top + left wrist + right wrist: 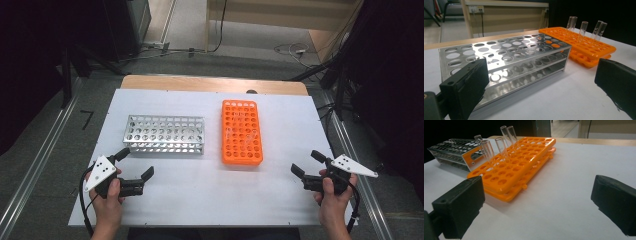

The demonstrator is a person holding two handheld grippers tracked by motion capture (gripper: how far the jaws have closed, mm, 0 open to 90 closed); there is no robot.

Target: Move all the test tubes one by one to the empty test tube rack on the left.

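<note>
An orange test-tube rack lies at the table's centre right with several clear glass tubes standing in it. A silver metal rack with empty holes stands to its left. My left gripper rests near the front left, open, jaws wide apart with nothing between them, pointing at the metal rack. My right gripper sits at the front right, also open and empty, facing the orange rack. In the left gripper view the tubes rise behind the metal rack.
The white table top has a wooden strip along its far edge. Metal rails run along the floor on both sides, and cables lie on the floor beyond the table.
</note>
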